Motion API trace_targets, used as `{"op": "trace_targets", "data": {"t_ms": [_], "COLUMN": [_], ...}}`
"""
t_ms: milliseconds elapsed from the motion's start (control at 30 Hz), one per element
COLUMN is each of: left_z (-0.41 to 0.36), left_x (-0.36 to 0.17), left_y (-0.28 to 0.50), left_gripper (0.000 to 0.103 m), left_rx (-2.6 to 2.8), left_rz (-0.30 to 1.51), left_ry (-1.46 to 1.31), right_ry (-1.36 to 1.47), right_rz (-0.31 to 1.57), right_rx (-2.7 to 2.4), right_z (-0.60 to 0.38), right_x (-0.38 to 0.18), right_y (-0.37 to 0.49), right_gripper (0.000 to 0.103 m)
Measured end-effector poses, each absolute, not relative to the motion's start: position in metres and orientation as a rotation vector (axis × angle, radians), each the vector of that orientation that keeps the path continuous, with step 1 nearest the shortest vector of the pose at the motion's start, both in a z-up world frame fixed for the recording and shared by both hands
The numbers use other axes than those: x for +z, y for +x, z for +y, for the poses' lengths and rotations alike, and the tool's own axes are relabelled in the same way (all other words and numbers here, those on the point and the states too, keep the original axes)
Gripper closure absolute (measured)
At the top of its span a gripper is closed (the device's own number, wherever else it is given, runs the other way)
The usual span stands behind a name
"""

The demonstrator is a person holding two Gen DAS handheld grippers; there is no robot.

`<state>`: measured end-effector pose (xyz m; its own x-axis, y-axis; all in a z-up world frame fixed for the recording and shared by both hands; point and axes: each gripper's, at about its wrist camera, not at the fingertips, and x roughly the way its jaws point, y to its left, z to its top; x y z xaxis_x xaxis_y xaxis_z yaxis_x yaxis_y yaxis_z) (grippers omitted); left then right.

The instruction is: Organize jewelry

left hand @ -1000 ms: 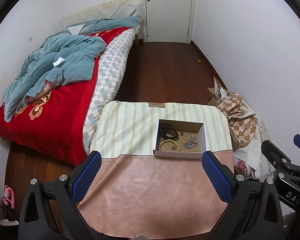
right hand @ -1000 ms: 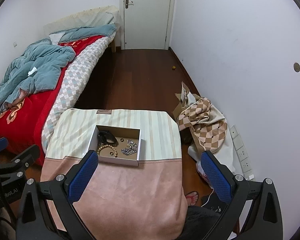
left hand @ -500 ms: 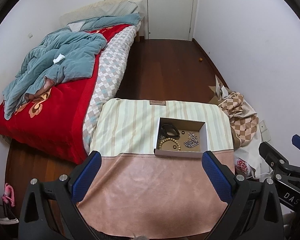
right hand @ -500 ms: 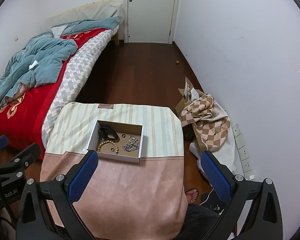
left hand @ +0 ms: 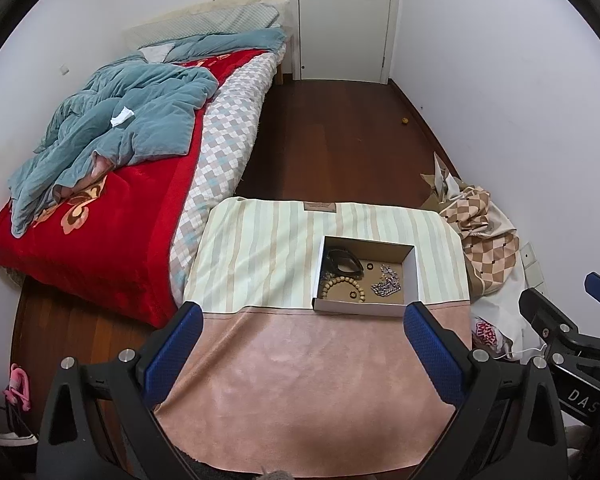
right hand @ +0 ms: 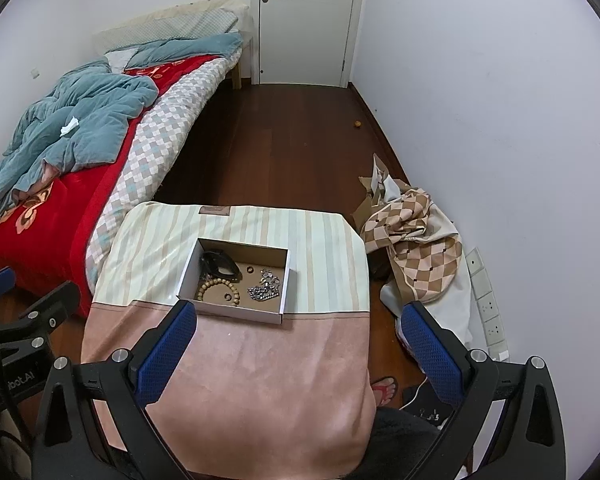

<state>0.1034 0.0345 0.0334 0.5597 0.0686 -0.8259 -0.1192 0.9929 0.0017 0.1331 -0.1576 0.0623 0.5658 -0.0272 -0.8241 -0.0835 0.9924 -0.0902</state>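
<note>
Inside the cardboard box (left hand: 411, 276) on the covered table (left hand: 284, 376), a black bracelet (left hand: 342, 262) and bead bracelet (left hand: 341, 289) are seen left, a silver chain (left hand: 387, 285) right. Both grippers, left gripper (left hand: 298, 354) and right gripper (right hand: 300, 354), are held wide apart, empty.

A shallow open cardboard box (left hand: 418, 276) sits on a cloth-covered desk (left hand: 260, 256), holding the jewelry: a black bracelet (left hand: 343, 263) at its far left, a wooden bead bracelet (left hand: 342, 289) in front, a tangled silver chain (left hand: 387, 285) right, a small dark ring (left hand: 369, 267) between.
</note>
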Motion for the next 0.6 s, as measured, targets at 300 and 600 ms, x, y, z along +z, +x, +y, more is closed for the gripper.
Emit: {"op": "trace_targets", "data": {"t_ms": [300, 600], "left_z": [0.035, 0.0352], "left_x": [0.0329, 0.0325], "left_y": [0.102, 0.1013], "left_gripper": [0.0, 0.0], "left_rx": [0.114, 0.116], "left_rz": [0.972, 0.971], "left_ry": [-0.057, -0.056], "right_ry": [-0.125, -0.124], "right_rz": [0.971, 0.97], "right_rx": [0.04, 0.042], "right_z": [-0.1589, -0.159], "right_x": [0.0623, 0.0632], "right_y": [0.1322, 0.1312], "right_gripper": [0.0, 0.0]}}
